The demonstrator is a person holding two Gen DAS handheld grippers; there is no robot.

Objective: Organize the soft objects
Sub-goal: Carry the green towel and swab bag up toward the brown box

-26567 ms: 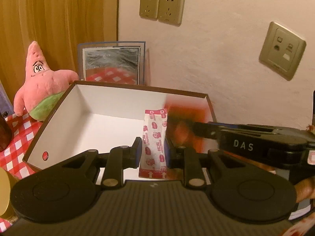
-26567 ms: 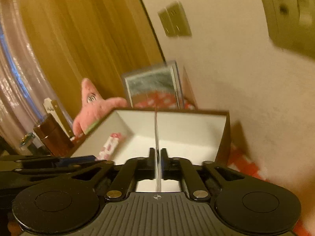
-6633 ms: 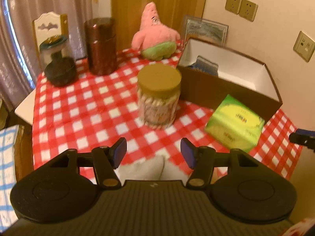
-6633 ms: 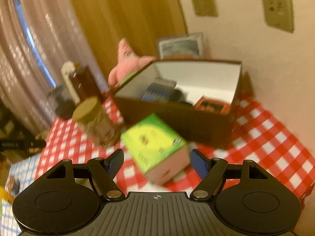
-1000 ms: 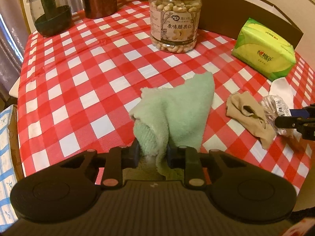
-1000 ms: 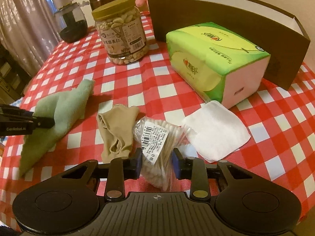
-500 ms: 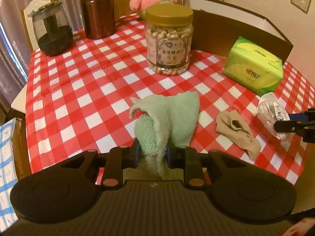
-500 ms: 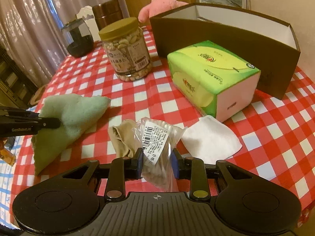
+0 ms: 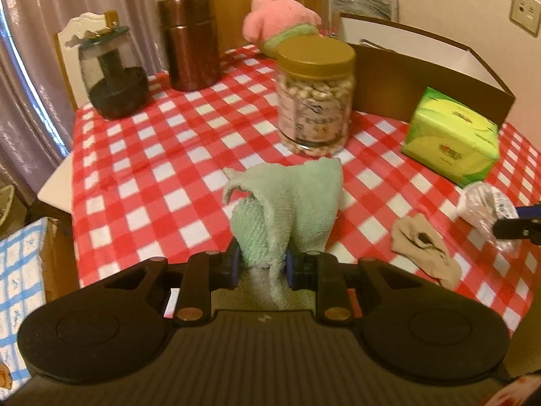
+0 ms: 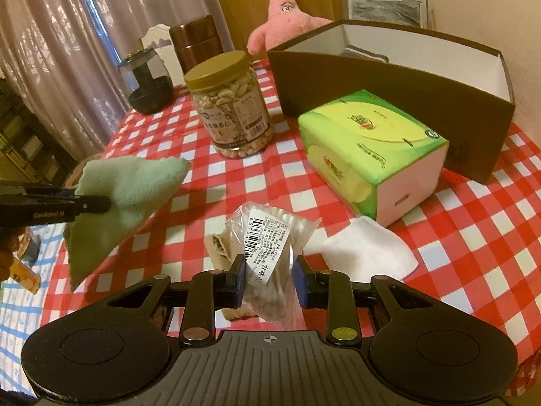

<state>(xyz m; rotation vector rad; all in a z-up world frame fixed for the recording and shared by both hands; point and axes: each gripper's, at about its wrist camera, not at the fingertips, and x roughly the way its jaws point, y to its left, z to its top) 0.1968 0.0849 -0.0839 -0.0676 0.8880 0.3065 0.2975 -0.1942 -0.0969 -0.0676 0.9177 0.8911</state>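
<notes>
- The left gripper (image 9: 262, 265) is closed on a bunched fold of the green towel (image 9: 290, 203); the cloth hangs clear of the red-checked tabletop (image 9: 162, 176), its free corner drooping below the fingers in the right wrist view.
- The right gripper (image 10: 270, 282) pinches a clear bag of cotton swabs (image 10: 270, 247), barcode label up, lifted above the tabletop.
- A beige sock (image 10: 221, 248) lies crumpled on the cloth just beneath that bag, with a white pad (image 10: 365, 252) beside it.
- A green tissue pack (image 10: 368, 149) sits next to the white pad, in front of the brown box (image 10: 389, 77).
- A jar of nuts (image 10: 233, 111) stands left of the box, and a pink plush star (image 10: 287, 23) leans behind it.
</notes>
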